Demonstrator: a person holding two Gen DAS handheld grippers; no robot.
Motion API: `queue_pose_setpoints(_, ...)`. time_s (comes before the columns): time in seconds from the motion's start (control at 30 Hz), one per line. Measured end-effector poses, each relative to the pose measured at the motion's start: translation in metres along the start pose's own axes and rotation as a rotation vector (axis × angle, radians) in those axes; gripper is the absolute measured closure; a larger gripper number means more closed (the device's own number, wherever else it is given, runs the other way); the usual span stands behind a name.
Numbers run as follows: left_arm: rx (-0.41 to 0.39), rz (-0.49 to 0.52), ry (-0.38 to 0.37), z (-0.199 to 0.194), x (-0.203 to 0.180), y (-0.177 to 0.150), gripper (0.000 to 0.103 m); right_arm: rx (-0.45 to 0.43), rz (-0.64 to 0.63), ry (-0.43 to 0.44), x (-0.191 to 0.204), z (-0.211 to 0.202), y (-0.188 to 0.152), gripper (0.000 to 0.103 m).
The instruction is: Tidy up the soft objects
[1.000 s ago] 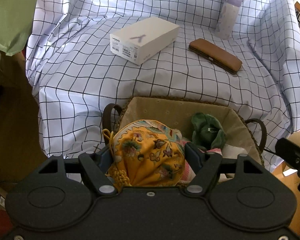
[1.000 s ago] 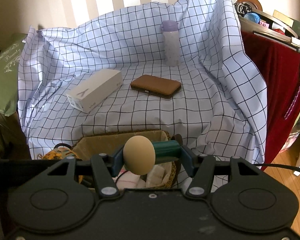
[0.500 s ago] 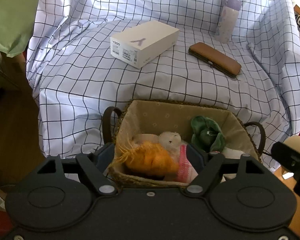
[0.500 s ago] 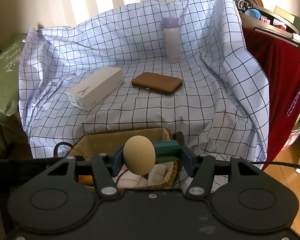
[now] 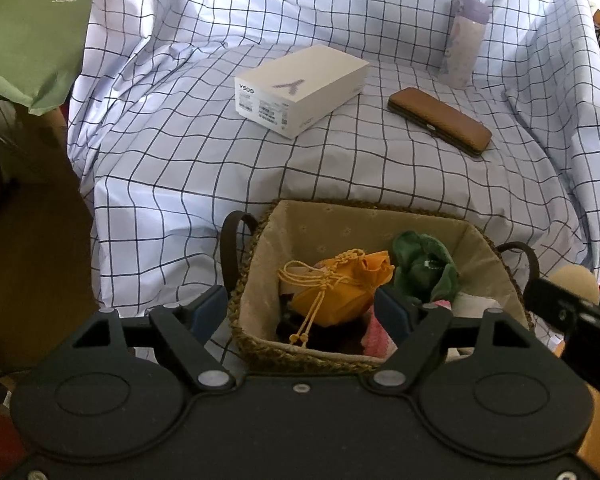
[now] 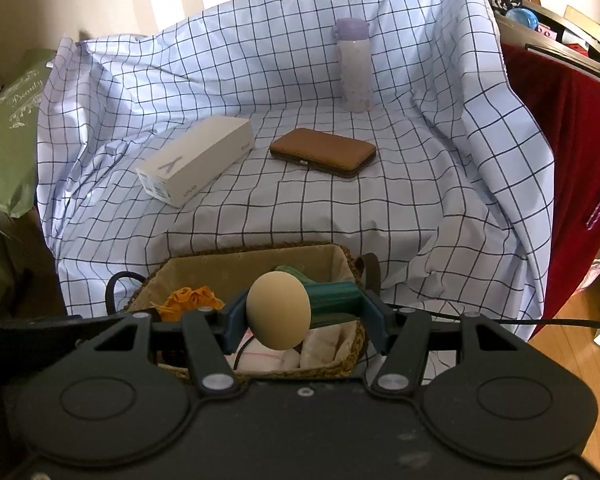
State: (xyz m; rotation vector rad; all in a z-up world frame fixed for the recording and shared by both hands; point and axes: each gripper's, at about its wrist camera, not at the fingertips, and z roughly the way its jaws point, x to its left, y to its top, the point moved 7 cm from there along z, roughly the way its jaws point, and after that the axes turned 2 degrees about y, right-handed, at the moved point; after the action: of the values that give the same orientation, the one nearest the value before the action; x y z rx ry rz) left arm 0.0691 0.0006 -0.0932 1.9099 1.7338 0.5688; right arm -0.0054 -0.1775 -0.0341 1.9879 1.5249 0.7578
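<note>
Over the basket (image 5: 256, 264), the left gripper (image 5: 300, 312), jaws just spread and empty, leaves the pouch (image 5: 336, 288) inside, while the right gripper (image 6: 304, 320) clamps a puff (image 6: 278, 310) (perhaps a mushroom toy), due for release next.

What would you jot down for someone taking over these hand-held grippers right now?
Left hand-held gripper: open, jaws just widened, nothing pressed between them.
Right hand-held gripper: shut on the mushroom-shaped toy, above the basket.
Done: yellow drawstring pouch and green cloth lie in the basket.
Left: drop the toy in. White box, brown case and bottle sit on the checked sheet.
</note>
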Motion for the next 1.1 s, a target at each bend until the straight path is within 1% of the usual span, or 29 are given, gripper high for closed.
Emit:
queue_pose_setpoints(0.33,0.004,0.004,0.007,0.000,0.001,-0.002,0.027,0.003,-0.009,0.016,0.006,0.007,0.001,0.040)
queue_pose_setpoints(0.6,0.004,0.006,0.006,-0.001,0.000,-0.003,0.027,0.013,0.007,0.003,0.000,0.005,-0.002,0.039)
queue_pose_setpoints(1.1,-0.009,0.041,0.015,-0.008,-0.002,-0.005,0.026,0.039,0.003,-0.034,-0.009,0.001,-0.008,0.036)
